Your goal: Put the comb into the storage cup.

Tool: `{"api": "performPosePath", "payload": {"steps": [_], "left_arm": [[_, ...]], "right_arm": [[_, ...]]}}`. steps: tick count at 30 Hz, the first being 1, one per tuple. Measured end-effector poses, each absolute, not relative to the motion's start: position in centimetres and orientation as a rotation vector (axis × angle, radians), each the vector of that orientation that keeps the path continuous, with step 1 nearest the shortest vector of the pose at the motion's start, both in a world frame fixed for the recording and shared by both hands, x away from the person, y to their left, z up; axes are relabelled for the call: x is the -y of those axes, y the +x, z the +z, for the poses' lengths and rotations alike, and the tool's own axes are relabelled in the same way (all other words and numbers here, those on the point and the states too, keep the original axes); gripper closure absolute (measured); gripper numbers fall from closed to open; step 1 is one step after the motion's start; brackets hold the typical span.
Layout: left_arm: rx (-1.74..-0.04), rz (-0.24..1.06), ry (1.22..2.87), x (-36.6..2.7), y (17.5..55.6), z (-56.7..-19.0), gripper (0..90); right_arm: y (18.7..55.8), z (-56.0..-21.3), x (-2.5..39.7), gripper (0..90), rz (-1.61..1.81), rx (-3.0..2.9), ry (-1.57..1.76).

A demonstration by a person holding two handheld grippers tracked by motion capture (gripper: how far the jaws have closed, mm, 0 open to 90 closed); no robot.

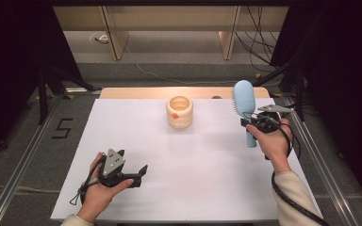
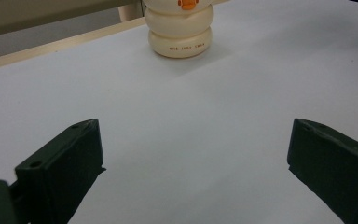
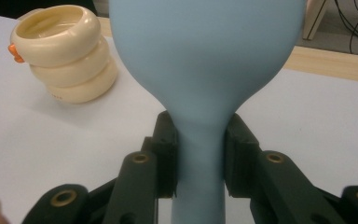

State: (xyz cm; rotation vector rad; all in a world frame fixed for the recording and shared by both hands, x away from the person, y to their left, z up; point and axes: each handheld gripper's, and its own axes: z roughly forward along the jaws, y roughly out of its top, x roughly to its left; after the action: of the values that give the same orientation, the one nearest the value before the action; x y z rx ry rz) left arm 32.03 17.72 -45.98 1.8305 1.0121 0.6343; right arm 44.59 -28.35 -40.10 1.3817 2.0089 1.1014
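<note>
Right tool (image 1: 250, 120), near the table's (image 1: 136, 141) right edge, clamps the neck of a light blue hairbrush (image 1: 245, 101). Its long axis stands roughly upright: head up, handle down, bristles facing the table's left edge. A cream ringed cup (image 1: 179, 112), open-topped, sits toward the far edge, left of the brush; this tool is nearer. Left tool (image 1: 139, 175), jaws wide and empty, rests near the front left corner.

The high view looks forward and down on my white table (image 1: 188, 160) from above my side; my left gripper view sits low over it, facing the cream holder (image 2: 179, 32) well ahead; my right gripper view sits close behind the blue brush (image 3: 205, 70), sharing that holder (image 3: 63, 51).
</note>
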Motion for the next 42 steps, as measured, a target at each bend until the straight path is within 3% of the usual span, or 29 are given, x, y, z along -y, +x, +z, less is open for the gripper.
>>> {"api": "performPosePath", "payload": {"steps": [42], "left_arm": [[-1.012,0.633,1.832,-17.6,32.0,-46.0,3.0]], "right_arm": [[44.5,-39.2,27.2,70.5,1.171,-1.917,1.313]]}}
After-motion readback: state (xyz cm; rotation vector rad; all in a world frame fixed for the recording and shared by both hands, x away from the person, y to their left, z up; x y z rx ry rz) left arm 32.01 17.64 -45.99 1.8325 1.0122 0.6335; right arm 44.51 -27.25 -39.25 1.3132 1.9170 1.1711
